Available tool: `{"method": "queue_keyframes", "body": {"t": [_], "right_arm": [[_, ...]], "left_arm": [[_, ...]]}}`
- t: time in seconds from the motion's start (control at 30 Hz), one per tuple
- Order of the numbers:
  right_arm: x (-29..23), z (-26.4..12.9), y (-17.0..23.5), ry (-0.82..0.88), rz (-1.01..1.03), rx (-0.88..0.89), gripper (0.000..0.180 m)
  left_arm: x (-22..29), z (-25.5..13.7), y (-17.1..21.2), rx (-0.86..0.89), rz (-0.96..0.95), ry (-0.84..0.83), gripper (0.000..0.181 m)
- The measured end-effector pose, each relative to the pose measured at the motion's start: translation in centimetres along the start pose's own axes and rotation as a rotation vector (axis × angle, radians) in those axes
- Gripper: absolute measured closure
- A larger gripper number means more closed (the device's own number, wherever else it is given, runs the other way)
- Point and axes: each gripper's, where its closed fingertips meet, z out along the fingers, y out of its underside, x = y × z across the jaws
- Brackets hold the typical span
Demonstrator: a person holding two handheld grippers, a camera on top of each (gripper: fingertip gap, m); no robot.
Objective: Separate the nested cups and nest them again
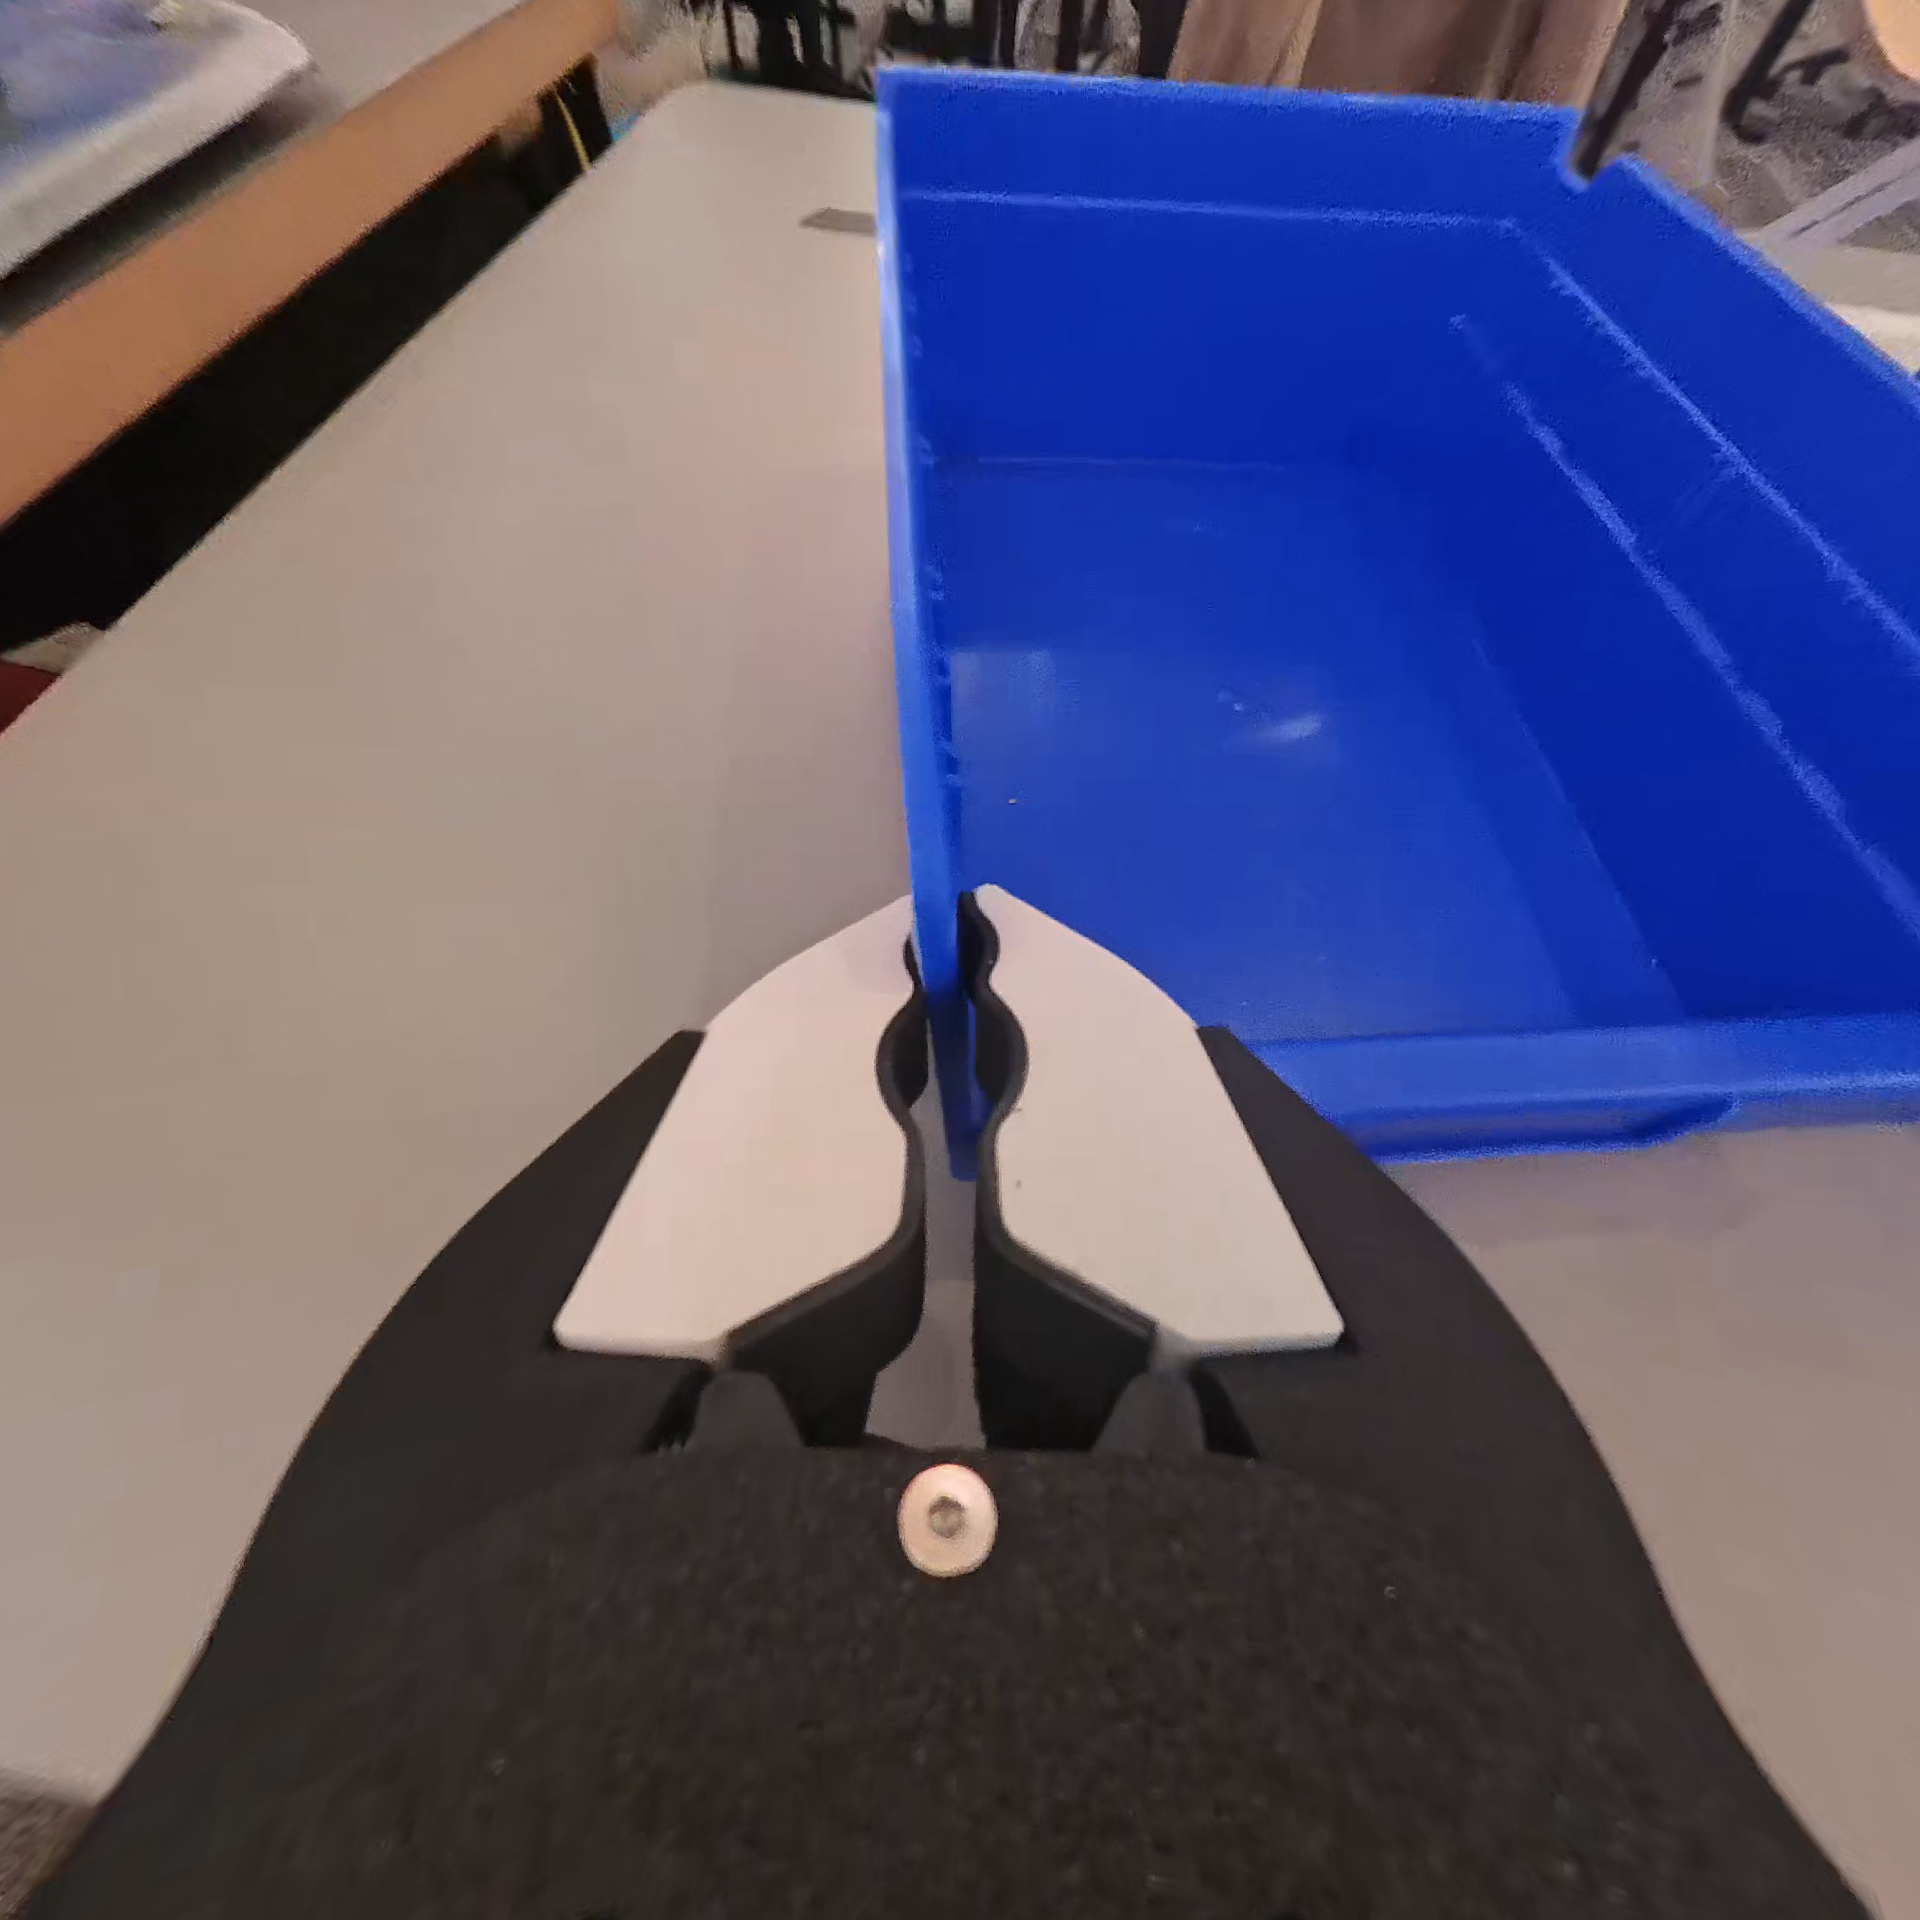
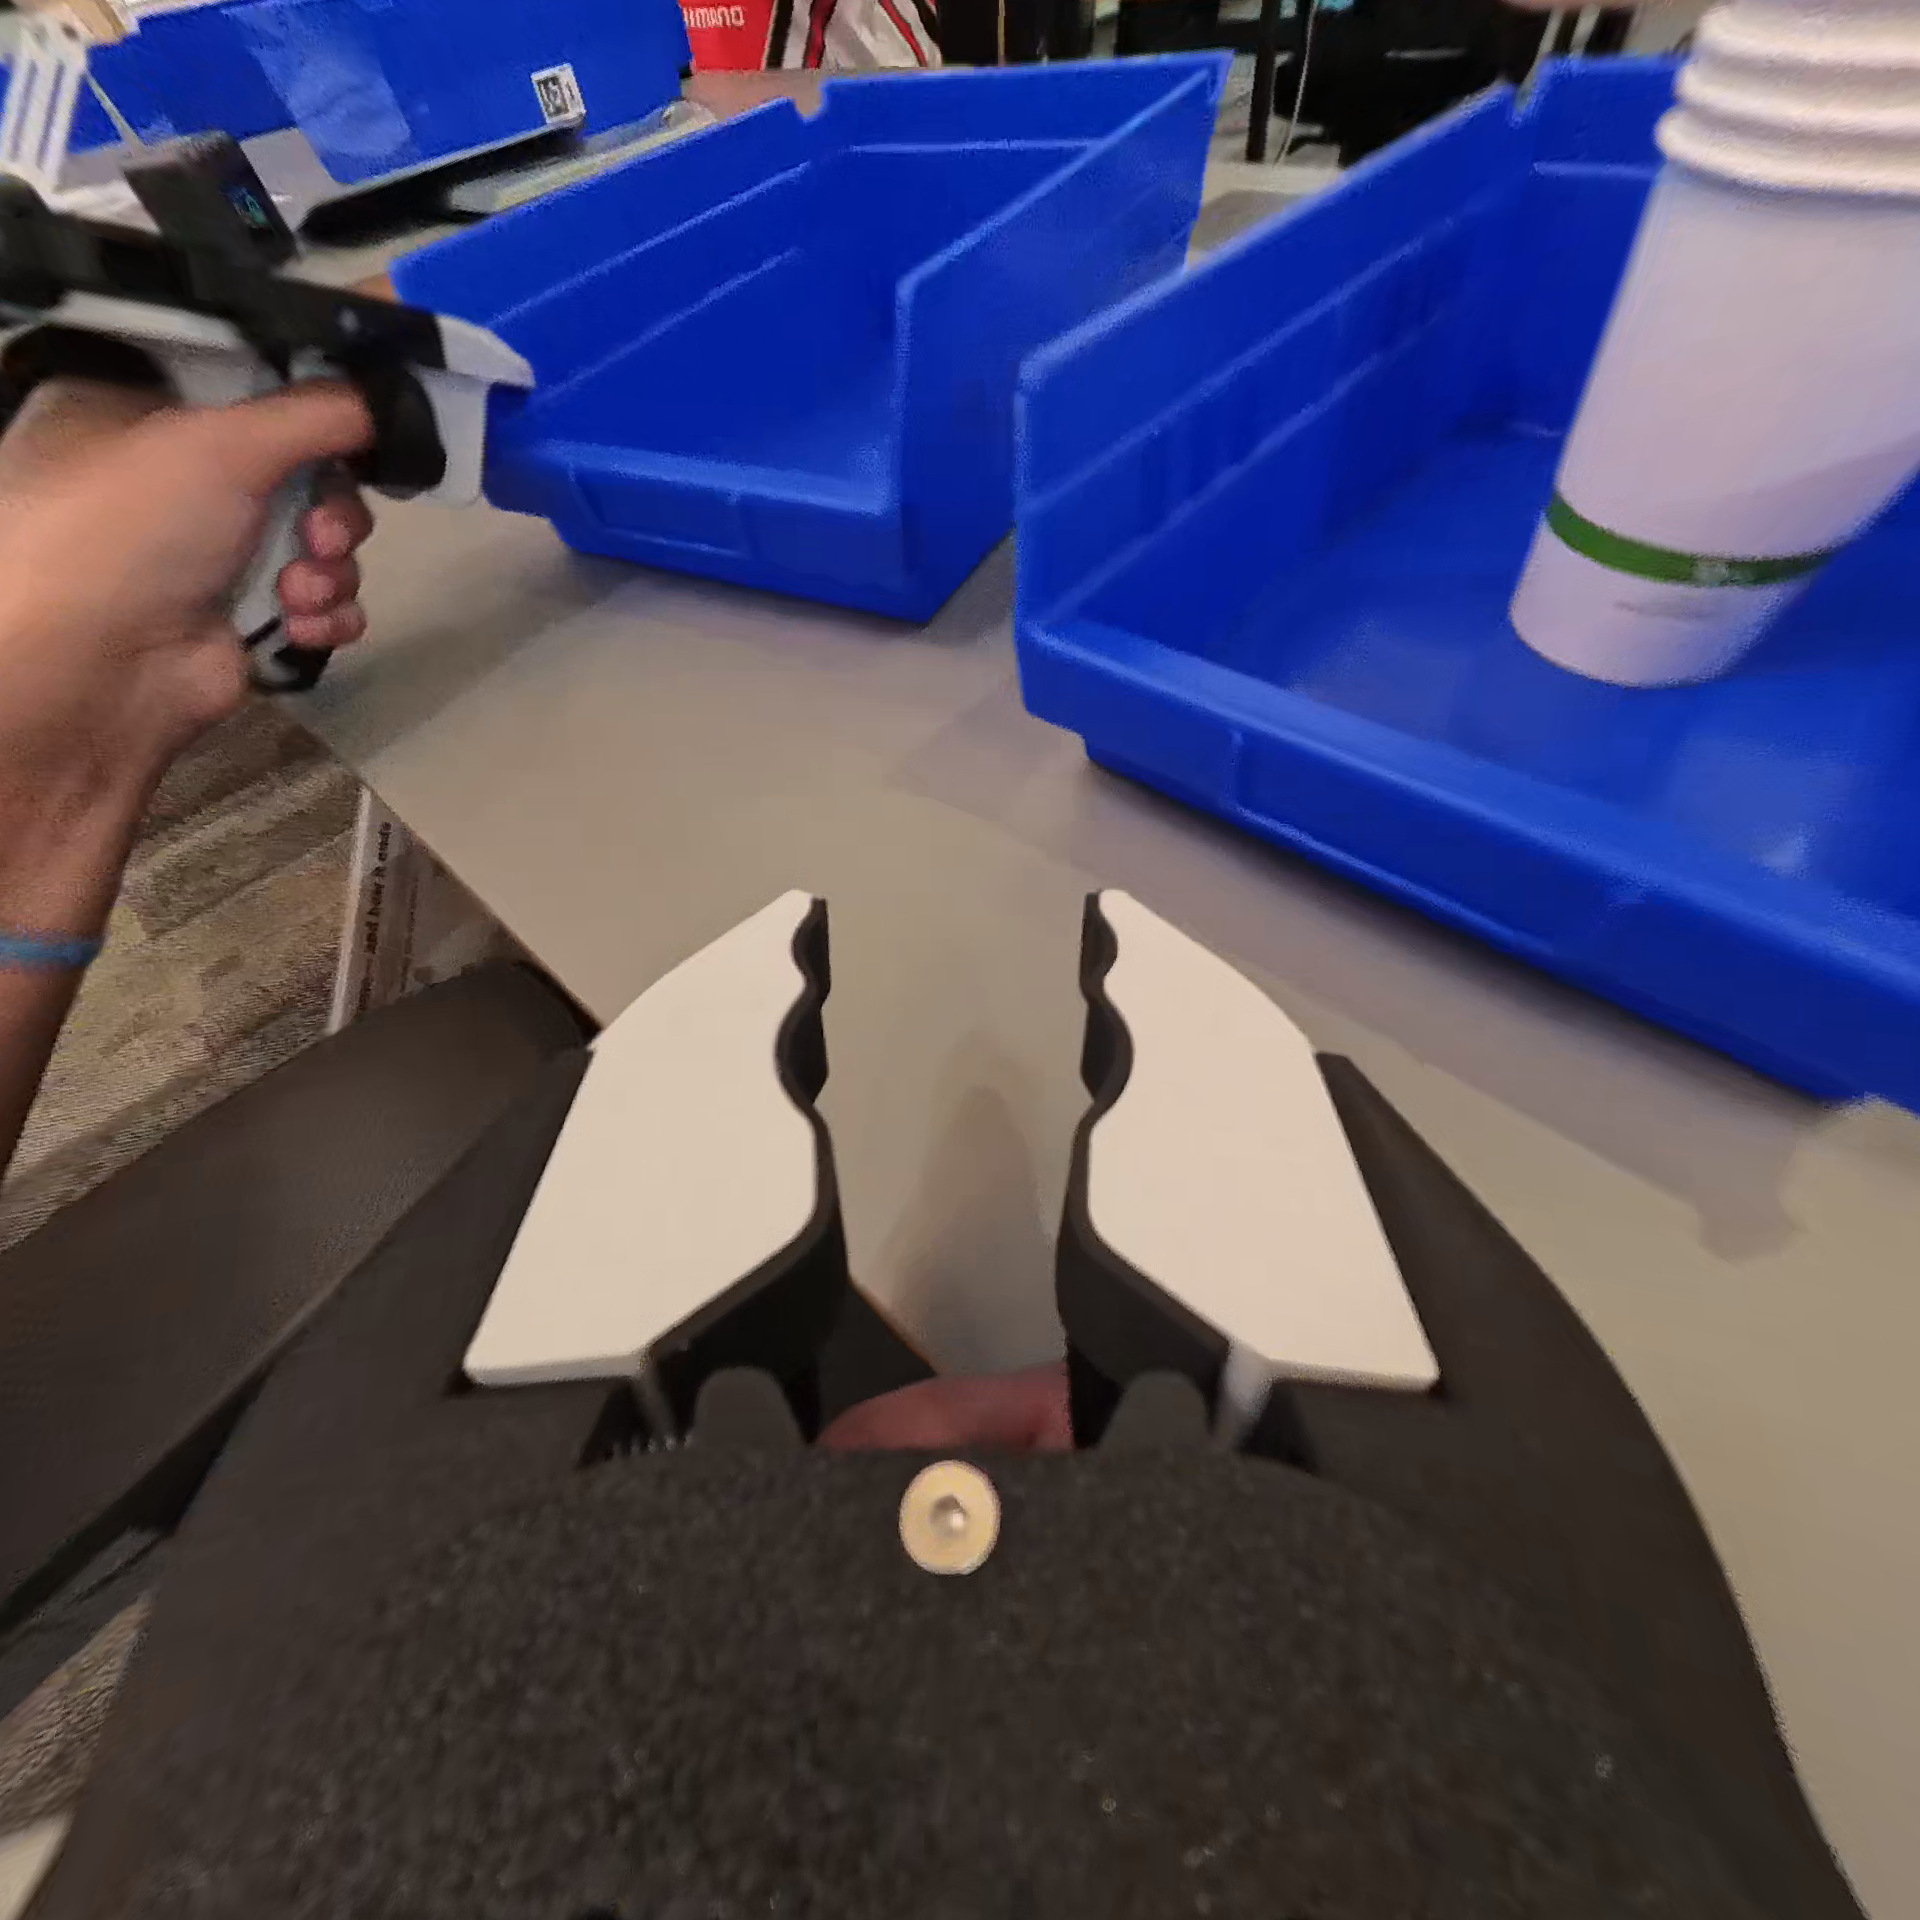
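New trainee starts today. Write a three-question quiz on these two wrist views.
1. True or false: the left gripper is shut on the side wall of the empty blue plastic bin.
2. Where does the tall stack of nested white paper cups with a green band stand?
A. on the grey table
B. in the other blue plastic bin, leaning
C. in the right gripper
3. Fill in: the right gripper is ___ and holds nothing.

Key: 1 true; 2 B; 3 open.
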Motion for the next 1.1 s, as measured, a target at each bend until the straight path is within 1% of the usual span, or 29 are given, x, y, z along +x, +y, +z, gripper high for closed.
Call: {"method": "queue_keyframes", "body": {"t": [0.07, 0.2, 0.27, 0.37, 0.4, 0.43, 0.5, 0.53, 0.57, 0.6, 0.63, 0.7, 0.77, 0.83, 0.9, 1.0, 1.1], "right_arm": [[-1.4, 1.9, -1.2, 0.011, -0.030, 0.009, 0.133], [-4.1, 5.9, -3.3, 0.023, -0.052, 0.022, 0.130], [-4.5, 7.5, -4.2, 0.059, -0.059, 0.037, 0.123], [-4.5, 9.6, -4.3, 0.094, -0.068, 0.014, 0.122], [-4.5, 10.2, -4.1, 0.088, -0.058, 0.001, 0.125], [-5.0, 10.6, -3.9, 0.048, -0.037, -0.021, 0.133], [-6.1, 10.7, -4.5, -0.025, -0.020, 0.003, 0.144], [-5.9, 10.5, -4.6, -0.003, -0.021, -0.004, 0.149], [-5.6, 10.3, -4.7, 0.020, -0.017, -0.013, 0.159], [-5.1, 10.0, -5.2, 0.048, -0.005, 0.007, 0.174], [-5.0, 9.8, -5.6, 0.043, -0.009, 0.028, 0.175], [-5.1, 9.0, -6.8, 0.058, -0.014, 0.083, 0.175], [-5.0, 7.5, -8.9, 0.092, -0.045, 0.169, 0.176], [-4.6, 5.5, -11.7, 0.111, -0.054, 0.260, 0.176], [-3.5, 2.9, -14.8, 0.133, -0.056, 0.346, 0.176], [-0.5, -2.0, -19.4, 0.210, -0.078, 0.461, 0.175], [4.6, -6.9, -22.3, 0.366, -0.137, 0.500, 0.174]], "left_arm": [[0.3, -2.2, 1.1, 0.036, 0.059, -0.046, 0.178], [0.6, -6.7, 3.4, 0.075, 0.088, -0.119, 0.177], [0.5, -8.7, 4.3, 0.081, 0.061, -0.130, 0.177], [0.8, -11.0, 5.5, 0.109, 0.024, -0.116, 0.177], [1.1, -11.7, 5.8, 0.122, 0.019, -0.107, 0.177], [1.4, -12.4, 6.1, 0.133, 0.016, -0.099, 0.176], [2.2, -13.4, 6.7, 0.147, 0.034, -0.089, 0.175], [2.5, -13.8, 6.9, 0.156, 0.050, -0.103, 0.175], [2.5, -14.2, 7.0, 0.162, 0.066, -0.135, 0.176], [2.4, -14.5, 7.0, 0.168, 0.078, -0.167, 0.176], [2.6, -14.8, 6.8, 0.189, 0.074, -0.163, 0.176], [3.0, -15.8, 5.6, 0.257, 0.065, -0.178, 0.176], [3.5, -17.2, 3.6, 0.334, 0.098, -0.222, 0.176], [4.5, -18.9, 0.8, 0.431, 0.118, -0.235, 0.177], [6.2, -20.4, -2.5, 0.520, 0.142, -0.212, 0.177], [10.1, -21.2, -7.7, 0.608, 0.180, -0.132, 0.177], [16.1, -20.7, -12.3, 0.662, 0.234, -0.033, 0.177]]}}
